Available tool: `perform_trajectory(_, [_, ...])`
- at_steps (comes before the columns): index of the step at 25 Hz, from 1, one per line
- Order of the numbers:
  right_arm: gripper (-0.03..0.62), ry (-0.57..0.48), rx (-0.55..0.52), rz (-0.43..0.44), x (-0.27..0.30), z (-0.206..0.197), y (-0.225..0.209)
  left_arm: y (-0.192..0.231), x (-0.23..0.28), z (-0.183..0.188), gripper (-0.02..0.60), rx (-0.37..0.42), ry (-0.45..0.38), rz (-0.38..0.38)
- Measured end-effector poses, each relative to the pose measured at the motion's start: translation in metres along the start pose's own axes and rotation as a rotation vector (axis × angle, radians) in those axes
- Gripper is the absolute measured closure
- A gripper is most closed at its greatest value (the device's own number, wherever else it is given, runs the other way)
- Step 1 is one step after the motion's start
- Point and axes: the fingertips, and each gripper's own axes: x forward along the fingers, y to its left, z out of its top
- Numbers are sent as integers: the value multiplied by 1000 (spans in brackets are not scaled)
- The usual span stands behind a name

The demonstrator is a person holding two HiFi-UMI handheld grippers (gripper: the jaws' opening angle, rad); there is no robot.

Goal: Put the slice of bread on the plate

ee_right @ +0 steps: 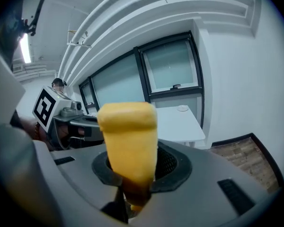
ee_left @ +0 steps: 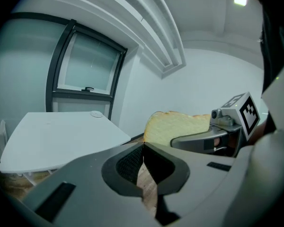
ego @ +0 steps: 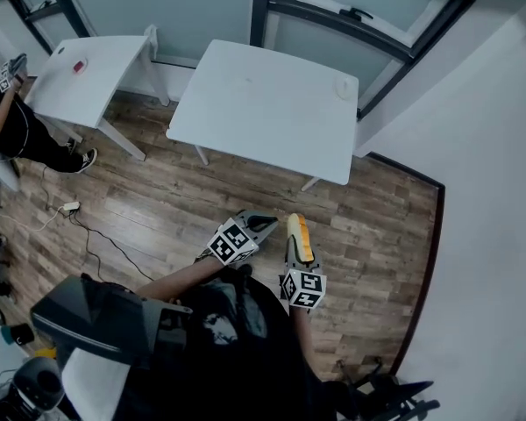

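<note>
My right gripper (ego: 295, 228) is shut on a slice of bread (ego: 300, 238), held on edge over the wooden floor. In the right gripper view the bread (ee_right: 128, 141) stands upright between the jaws (ee_right: 130, 174) and hides much of what lies ahead. My left gripper (ego: 267, 223) is beside it, jaws closed together with nothing between them (ee_left: 143, 150). The left gripper view shows the bread (ee_left: 177, 126) side-on. A small white plate (ego: 344, 84) sits near the far right corner of the white table (ego: 263, 112) ahead, also seen as the plate (ee_left: 95, 113) and the plate (ee_right: 182, 108).
A second white table (ego: 88, 73) with a small pink item (ego: 77, 65) stands at the left. Another person (ego: 13, 125) stands beside it. A power strip and cables (ego: 70, 207) lie on the floor. A white wall (ego: 473, 147) runs along the right, windows behind the tables.
</note>
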Motion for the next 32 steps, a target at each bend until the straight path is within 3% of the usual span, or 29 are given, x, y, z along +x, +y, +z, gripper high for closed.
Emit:
perform_trajectory(9, [500,-25,-13,-60,94,84,-41,102,62,75,584,14,-23,-47])
perform_trajectory(15, [500,-33,15,-95,139,119,-62,143,93,100,584,23,1,-89])
perform_trajectory(22, [500,17,8,-57,184,135,-92,170,126,108,584,-47,14,-68])
perform_trajectory(32, [500,70,-49,32,265,177,-191,232,228,146,584,-65,72,1])
